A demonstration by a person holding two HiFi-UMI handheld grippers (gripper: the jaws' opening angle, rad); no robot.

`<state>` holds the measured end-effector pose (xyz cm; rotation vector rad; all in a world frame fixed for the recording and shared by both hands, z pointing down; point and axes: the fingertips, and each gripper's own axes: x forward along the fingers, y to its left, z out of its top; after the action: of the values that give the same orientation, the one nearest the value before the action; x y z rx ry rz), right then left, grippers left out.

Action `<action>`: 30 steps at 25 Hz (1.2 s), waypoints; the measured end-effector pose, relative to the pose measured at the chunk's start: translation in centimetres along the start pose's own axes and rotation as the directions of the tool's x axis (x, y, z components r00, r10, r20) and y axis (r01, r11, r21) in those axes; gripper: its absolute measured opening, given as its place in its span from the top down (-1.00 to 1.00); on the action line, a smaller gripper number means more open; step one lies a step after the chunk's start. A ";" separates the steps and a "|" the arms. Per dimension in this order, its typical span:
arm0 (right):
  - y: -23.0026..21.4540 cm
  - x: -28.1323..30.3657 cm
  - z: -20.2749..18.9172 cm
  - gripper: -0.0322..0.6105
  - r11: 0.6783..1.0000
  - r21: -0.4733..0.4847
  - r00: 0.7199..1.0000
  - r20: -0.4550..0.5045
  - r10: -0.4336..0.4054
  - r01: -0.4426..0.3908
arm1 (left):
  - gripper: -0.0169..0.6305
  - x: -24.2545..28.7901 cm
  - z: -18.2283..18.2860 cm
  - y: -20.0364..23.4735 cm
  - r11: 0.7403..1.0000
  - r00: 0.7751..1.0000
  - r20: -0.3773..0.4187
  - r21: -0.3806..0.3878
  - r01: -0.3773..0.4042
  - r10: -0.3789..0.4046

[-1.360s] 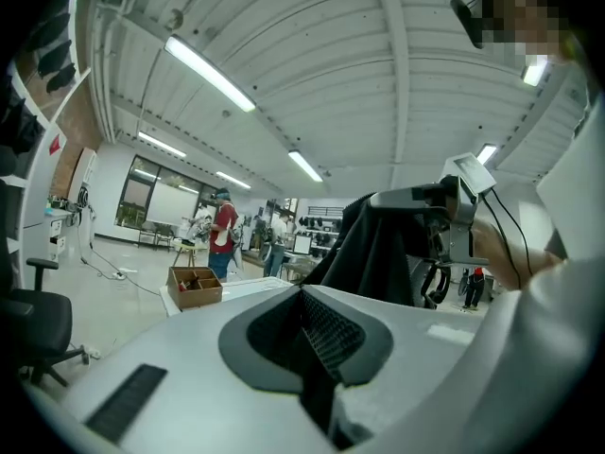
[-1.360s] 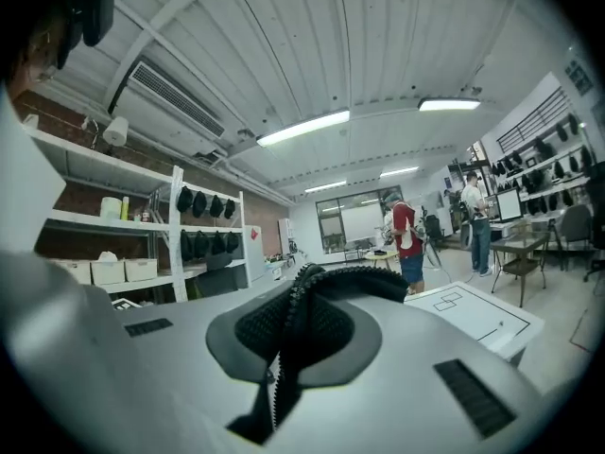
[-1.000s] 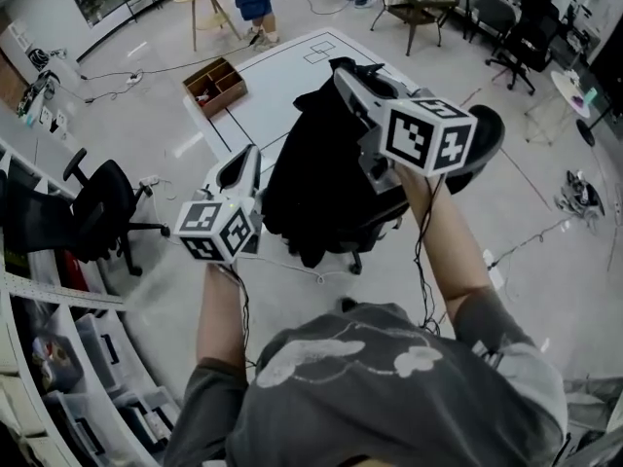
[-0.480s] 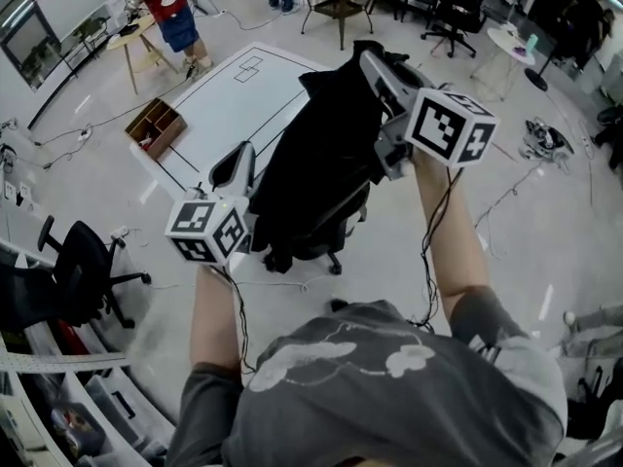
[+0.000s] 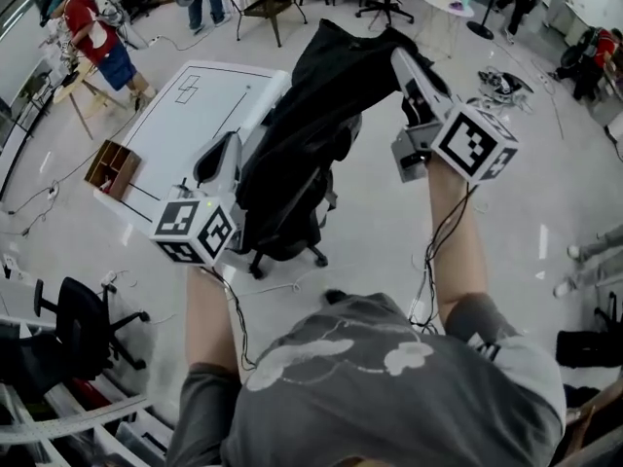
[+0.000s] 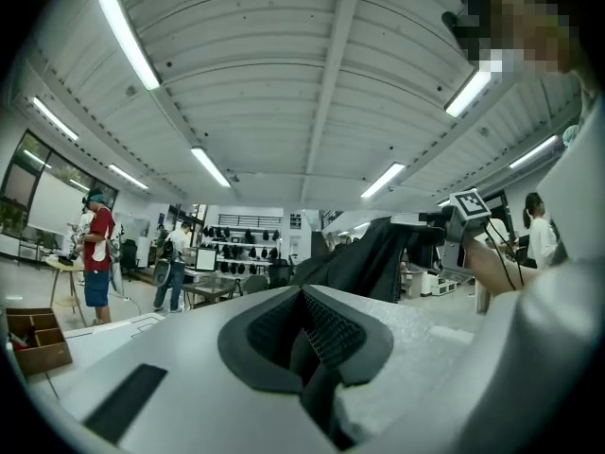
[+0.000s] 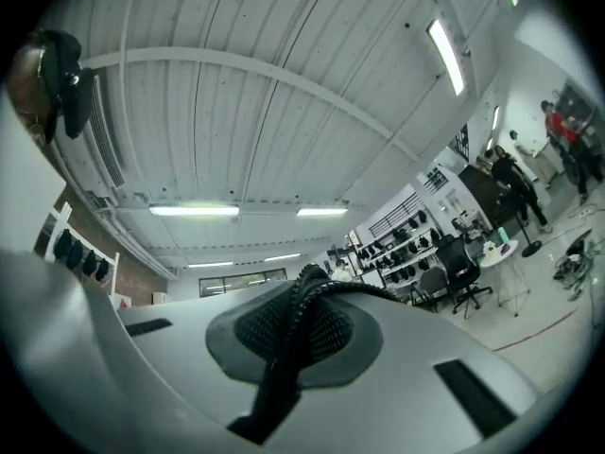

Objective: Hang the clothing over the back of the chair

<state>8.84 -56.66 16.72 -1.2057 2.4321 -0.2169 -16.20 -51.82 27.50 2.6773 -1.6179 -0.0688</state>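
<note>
Black clothing (image 5: 316,95) | pinched by left tool (image 5: 231,146), right tool (image 5: 403,61) | chair (image 5: 289,246) below

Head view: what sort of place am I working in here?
Probably an open-plan lab or workshop: rolling office chairs stand about a pale floor, loose cables trail across it, and long strip lights line a high ribbed ceiling.

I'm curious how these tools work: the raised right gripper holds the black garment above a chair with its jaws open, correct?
Not open: the right gripper is shut on the black garment above the chair, as the right gripper view shows.
</note>
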 end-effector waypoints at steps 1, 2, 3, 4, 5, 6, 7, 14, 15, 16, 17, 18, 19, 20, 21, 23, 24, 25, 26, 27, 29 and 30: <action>-0.2 -1.1 0.4 0.89 1.000 -0.005 1.000 0.018 -0.012 0.012 | 0.94 0.2 0.0 -0.6 1.000 1.000 0.001 0.002 0.016 -0.016; -0.2 -2.1 0.8 0.89 1.000 -0.005 0.999 0.038 -0.013 0.014 | 0.94 0.4 0.0 -1.2 0.999 0.999 0.001 0.002 0.032 -0.032; 0.0 -3.0 1.3 0.89 1.000 -0.004 0.998 0.058 -0.006 0.006 | 0.94 0.5 0.0 -1.7 0.999 0.999 0.003 0.001 0.046 -0.046; 0.1 -3.8 1.8 0.89 1.000 -0.004 0.997 0.073 -0.004 0.005 | 0.94 0.6 0.1 -2.2 0.998 0.998 0.006 -0.001 0.057 -0.057; -0.1 -4.7 2.2 0.89 1.000 -0.005 0.996 0.084 -0.014 0.014 | 0.94 0.6 0.2 -2.7 0.998 0.998 0.009 -0.004 0.068 -0.068; -0.3 -5.7 2.4 0.89 1.000 -0.004 0.995 0.091 -0.030 0.030 | 0.94 0.6 0.3 -3.3 0.997 0.997 0.012 -0.007 0.079 -0.079; -0.7 -6.8 2.7 0.89 0.999 0.000 0.994 0.097 -0.047 0.047 | 0.94 0.6 0.4 -3.9 0.996 0.996 0.015 -0.010 0.091 -0.091; -1.9 -15.8 2.0 0.89 0.985 0.054 0.975 0.143 -0.168 0.162 | 0.94 -3.0 -0.7 -8.8 0.988 0.989 0.026 -0.032 0.148 -0.147; -1.8 -16.8 1.4 0.89 0.983 0.054 0.974 0.137 -0.183 0.177 | 0.94 -3.6 -1.1 -9.2 0.988 0.988 0.024 -0.042 0.151 -0.150; -1.5 -17.9 0.8 0.89 0.980 0.049 0.972 0.127 -0.195 0.190 | 0.94 -4.3 -1.7 -9.5 0.987 0.988 0.018 -0.052 0.154 -0.153; -1.2 -18.9 0.1 0.89 0.979 0.041 0.972 0.116 -0.205 0.201 | 0.94 -4.9 -2.3 -9.9 0.986 0.988 0.009 -0.061 0.157 -0.157; -0.9 -19.8 -0.5 0.89 0.977 0.038 0.971 0.106 -0.212 0.209 | 0.94 -5.5 -2.8 -10.3 0.985 0.987 0.000 -0.068 0.161 -0.162; -0.6 -20.7 -1.0 0.89 0.976 0.044 0.971 0.101 -0.218 0.215 | 0.94 -6.0 -3.3 -10.8 0.983 0.986 -0.008 -0.073 0.167 -0.168; -0.5 -21.4 -1.6 0.89 0.974 0.058 0.970 0.098 -0.224 0.219 | 0.94 -6.6 -3.6 -11.2 0.982 0.985 -0.015 -0.075 0.173 -0.175; -0.4 -22.1 -2.2 0.89 0.971 0.076 0.968 0.095 -0.233 0.227 | 0.94 -7.1 -3.8 -11.6 0.981 0.983 -0.019 -0.075 0.180 -0.181; -0.4 -23.3 -3.7 0.88 0.958 0.103 0.959 0.069 -0.274 0.266 | 0.94 -8.3 -4.0 -12.3 0.980 0.982 -0.025 -0.076 0.187 -0.189; -0.5 -24.0 -4.5 0.88 0.948 0.102 0.951 0.048 -0.306 0.300 | 0.94 -9.0 -4.1 -12.5 0.979 0.982 -0.028 -0.078 0.186 -0.189; -0.5 -24.7 -5.1 0.88 0.939 0.092 0.941 0.028 -0.336 0.332 | 0.94 -9.7 -4.2 -12.7 0.979 0.982 -0.031 -0.081 0.185 -0.188; -0.2 -25.3 -5.6 0.88 0.933 0.081 0.936 0.016 -0.353 0.350 | 0.94 -10.4 -4.4 -12.9 0.979 0.982 -0.035 -0.084 0.183 -0.187; 0.2 -25.7 -6.1 0.88 0.932 0.075 0.934 0.010 -0.356 0.354 | 0.94 -11.1 -4.7 -13.1 0.980 0.982 -0.040 -0.086 0.182 -0.186; 1.1 -26.2 -7.2 0.87 0.934 0.080 0.937 -0.004 -0.350 0.349 | 0.94 -12.4 -5.5 -13.7 0.979 0.981 -0.054 -0.089 0.183 -0.188; 1.5 -26.4 -8.0 0.86 0.934 0.090 0.938 -0.014 -0.346 0.346 | 0.94 -13.1 -6.0 -14.0 0.978 0.980 -0.061 -0.092 0.186 -0.192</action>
<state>18.51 -35.28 31.25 -1.5849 2.1648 -0.4239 -9.60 -33.76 33.46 2.7263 -1.3070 -0.0450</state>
